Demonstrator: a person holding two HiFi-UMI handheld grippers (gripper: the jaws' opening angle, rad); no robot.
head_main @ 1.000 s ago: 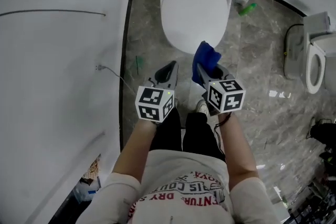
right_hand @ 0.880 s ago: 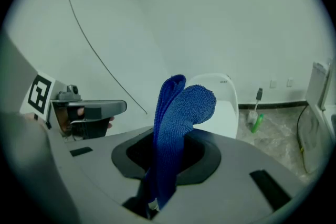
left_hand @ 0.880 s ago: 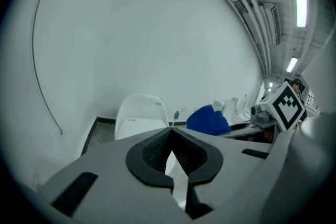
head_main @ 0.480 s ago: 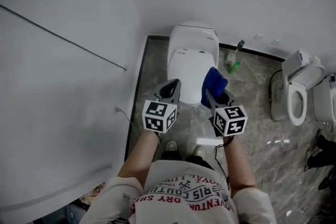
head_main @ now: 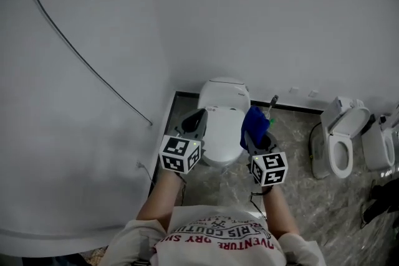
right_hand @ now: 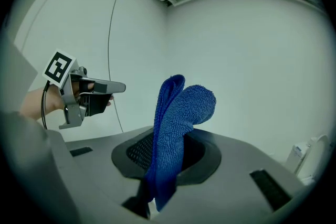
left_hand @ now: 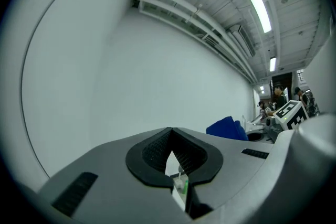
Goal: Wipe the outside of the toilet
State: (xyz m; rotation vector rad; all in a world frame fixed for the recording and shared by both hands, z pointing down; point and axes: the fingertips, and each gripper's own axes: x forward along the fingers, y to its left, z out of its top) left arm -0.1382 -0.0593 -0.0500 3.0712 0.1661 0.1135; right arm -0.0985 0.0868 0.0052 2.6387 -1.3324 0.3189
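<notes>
Right gripper view: our right tool clamped the blue cloth.
Left tool: closed, empty.
Toilet: below both tools; we judged flat pressure best.

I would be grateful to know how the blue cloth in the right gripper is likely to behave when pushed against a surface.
The blue cloth is probably floppy: its free top curls over above the right gripper. Its looped terry pile suggests it is light and should drag rather than slip.

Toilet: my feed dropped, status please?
Left gripper shut, empty. Right gripper shut on blue cloth, held clear of toilet. Lid down. Nothing in the way.
</notes>
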